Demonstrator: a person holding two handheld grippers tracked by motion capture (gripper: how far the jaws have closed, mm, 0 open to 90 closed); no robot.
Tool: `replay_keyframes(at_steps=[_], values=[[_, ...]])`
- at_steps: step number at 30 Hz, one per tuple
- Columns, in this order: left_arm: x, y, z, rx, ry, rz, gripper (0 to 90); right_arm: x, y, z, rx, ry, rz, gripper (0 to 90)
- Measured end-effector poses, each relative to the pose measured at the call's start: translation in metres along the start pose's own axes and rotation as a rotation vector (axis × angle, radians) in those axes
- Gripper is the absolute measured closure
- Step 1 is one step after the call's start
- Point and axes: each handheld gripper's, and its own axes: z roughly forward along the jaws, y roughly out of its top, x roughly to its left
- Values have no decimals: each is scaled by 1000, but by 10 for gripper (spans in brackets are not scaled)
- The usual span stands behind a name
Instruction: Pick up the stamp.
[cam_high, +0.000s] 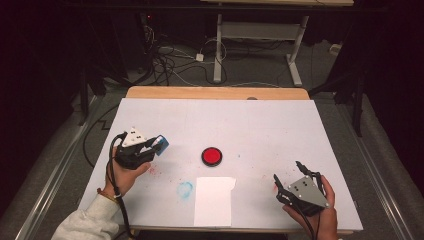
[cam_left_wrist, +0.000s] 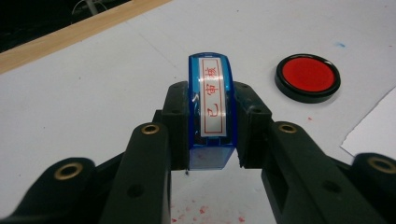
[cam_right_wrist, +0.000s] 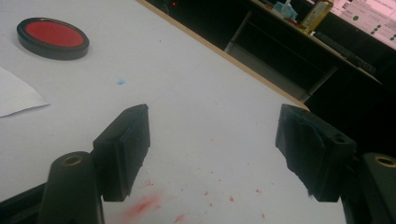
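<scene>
My left gripper (cam_high: 154, 146) is shut on a blue stamp (cam_left_wrist: 211, 107) with a white label printed in red; in the high view the blue stamp (cam_high: 161, 144) hangs a little above the white table cover at the left. A round red ink pad (cam_high: 212, 156) in a black case sits mid-table, right of the stamp, and shows again as the ink pad (cam_left_wrist: 307, 77) and the ink pad (cam_right_wrist: 53, 38). A white sheet of paper (cam_high: 214, 200) lies near the front edge. My right gripper (cam_high: 286, 178) rests at the front right, open, with nothing between its jaws (cam_right_wrist: 212, 154).
Red ink smears (cam_right_wrist: 147, 205) and a blue ink ring (cam_high: 184, 189) mark the white table cover (cam_high: 260, 125). A wooden table edge (cam_high: 215, 93) runs along the back. Cables and a desk frame (cam_high: 257, 45) stand on the floor beyond.
</scene>
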Motion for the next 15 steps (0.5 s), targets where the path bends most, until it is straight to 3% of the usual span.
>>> replay_keyframes(at_steps=[15], values=[[-21, 4, -15, -47, -49, 43, 683, 3, 3, 4, -4, 20, 2, 265]])
